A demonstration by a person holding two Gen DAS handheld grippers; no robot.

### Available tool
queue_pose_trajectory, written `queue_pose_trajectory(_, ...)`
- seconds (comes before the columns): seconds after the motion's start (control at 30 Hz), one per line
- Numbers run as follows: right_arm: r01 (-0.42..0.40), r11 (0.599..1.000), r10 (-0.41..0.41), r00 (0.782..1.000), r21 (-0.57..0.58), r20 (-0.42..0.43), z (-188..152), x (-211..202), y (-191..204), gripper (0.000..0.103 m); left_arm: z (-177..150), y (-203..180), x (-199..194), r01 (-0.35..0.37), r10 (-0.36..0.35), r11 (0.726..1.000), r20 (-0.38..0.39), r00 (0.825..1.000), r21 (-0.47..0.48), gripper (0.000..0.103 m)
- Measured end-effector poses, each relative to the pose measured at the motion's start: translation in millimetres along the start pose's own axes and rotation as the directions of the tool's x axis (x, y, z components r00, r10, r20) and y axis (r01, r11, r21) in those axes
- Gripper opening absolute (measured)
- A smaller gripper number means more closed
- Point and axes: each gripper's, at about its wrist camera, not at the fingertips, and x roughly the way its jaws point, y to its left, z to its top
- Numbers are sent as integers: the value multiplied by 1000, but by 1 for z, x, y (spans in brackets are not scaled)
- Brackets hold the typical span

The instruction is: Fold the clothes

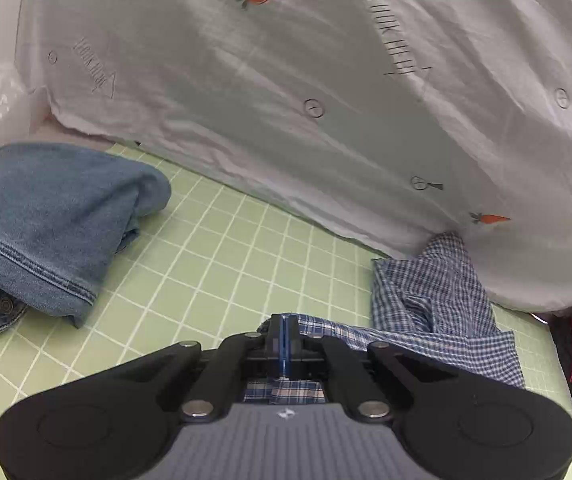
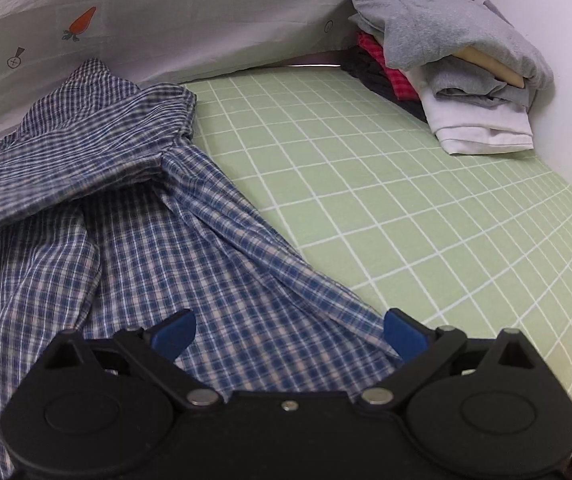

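A blue and white checked shirt (image 2: 134, 232) lies crumpled on the green grid mat (image 2: 405, 208), filling the left half of the right wrist view. My right gripper (image 2: 289, 332) is open, its blue fingertips (image 2: 176, 330) spread just above the shirt's lower edge. In the left wrist view my left gripper (image 1: 284, 336) is shut on an edge of the same checked shirt (image 1: 437, 320), which trails off to the right; cloth shows pinched between the jaws and below them.
A folded blue denim garment (image 1: 50, 224) lies at the left of the mat (image 1: 214, 256). A white carrot-print sheet (image 1: 286, 80) hangs along the back. A stack of folded grey, red and white clothes (image 2: 453, 68) sits at the back right corner.
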Motion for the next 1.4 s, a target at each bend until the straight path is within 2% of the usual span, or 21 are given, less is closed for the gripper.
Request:
queue_pose_trajectory(0.13,61,998,-61,998,-7,-20,6,-5,14,102,5,33,32,-18,17,999,-52,998,-26,0)
queue_pose_trajectory(0.27,95,994,-97,994,-47,-45,6,-4,18,102,-4,45,49,-62,57,997,-103,993,-44,2)
queue_pose_trajectory(0.33,99,994,-103,993,-55,-60,7,-3,21,102,-10,49,53,-81,74,995,-123,990,-56,17)
queue_pose_trajectory(0.4,92,994,-96,993,-66,-62,9,-3,24,102,-16,48,47,-91,81,993,-124,989,-77,51)
queue_pose_trajectory(0.53,56,996,-59,997,-67,-42,13,-7,26,102,-34,34,28,-116,105,991,-135,985,-71,58)
queue_pose_trajectory(0.6,35,998,-36,999,-56,-26,14,-9,21,102,-47,25,15,-120,110,990,-137,984,-74,66)
queue_pose_trajectory(0.8,-32,999,32,999,4,43,7,-28,-15,100,-96,-19,-26,-104,98,994,-145,984,-32,72)
queue_pose_trajectory(0.9,-52,998,51,997,20,51,-6,-33,-39,94,-125,-46,-45,-79,80,997,-172,982,13,72)
queue_pose_trajectory(1.03,-72,997,71,997,36,24,-24,-35,-72,81,-160,-80,-65,-58,72,996,-193,979,73,74)
queue_pose_trajectory(1.1,-88,995,87,996,49,8,-31,-36,-86,77,-176,-94,-75,-47,65,995,-201,978,91,74)
queue_pose_trajectory(1.3,-131,991,132,991,26,-19,-46,-34,-120,74,-213,-122,-100,-57,82,991,-205,975,121,74)
queue_pose_trajectory(1.4,-163,986,164,986,29,-38,-50,-29,-134,64,-227,-125,-111,-83,102,991,-205,973,101,75)
